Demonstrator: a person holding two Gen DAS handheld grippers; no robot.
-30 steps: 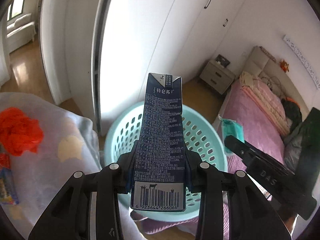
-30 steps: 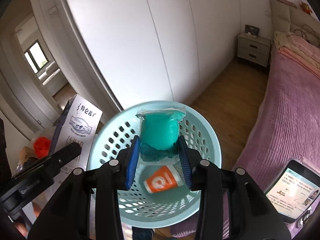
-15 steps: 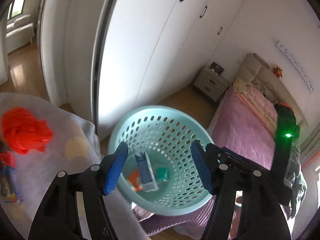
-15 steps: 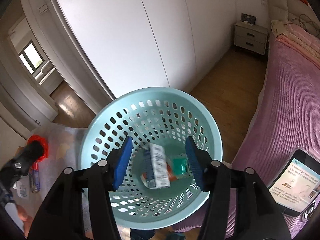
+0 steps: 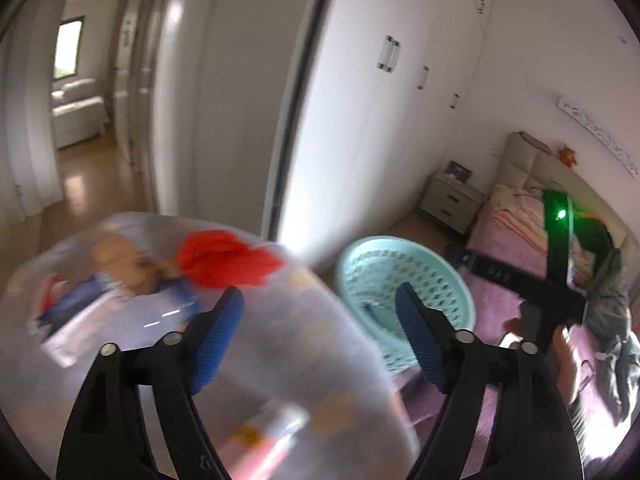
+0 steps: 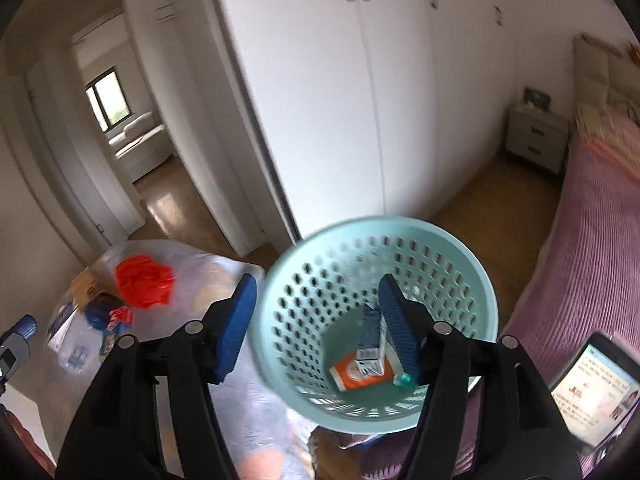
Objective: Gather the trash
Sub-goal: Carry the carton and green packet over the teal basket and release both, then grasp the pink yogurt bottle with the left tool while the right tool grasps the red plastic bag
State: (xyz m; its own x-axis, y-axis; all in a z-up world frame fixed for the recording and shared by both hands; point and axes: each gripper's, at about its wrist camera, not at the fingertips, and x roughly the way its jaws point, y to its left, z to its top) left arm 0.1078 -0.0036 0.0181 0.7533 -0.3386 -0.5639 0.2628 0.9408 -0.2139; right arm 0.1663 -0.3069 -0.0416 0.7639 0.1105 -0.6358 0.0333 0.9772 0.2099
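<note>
Left fingers (image 5: 224, 336) and right fingers (image 6: 394, 320) opening, empty, carton (image 6: 372, 340) in basket (image 6: 460, 264), print unreadable.

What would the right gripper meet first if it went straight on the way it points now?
Probably the basket: its near rim lies between the opening, empty fingers of the right gripper, and the carton lies inside. Depth is unclear.

left gripper (image 5: 320, 322), right gripper (image 6: 316, 312): jaws opening, both empty
</note>
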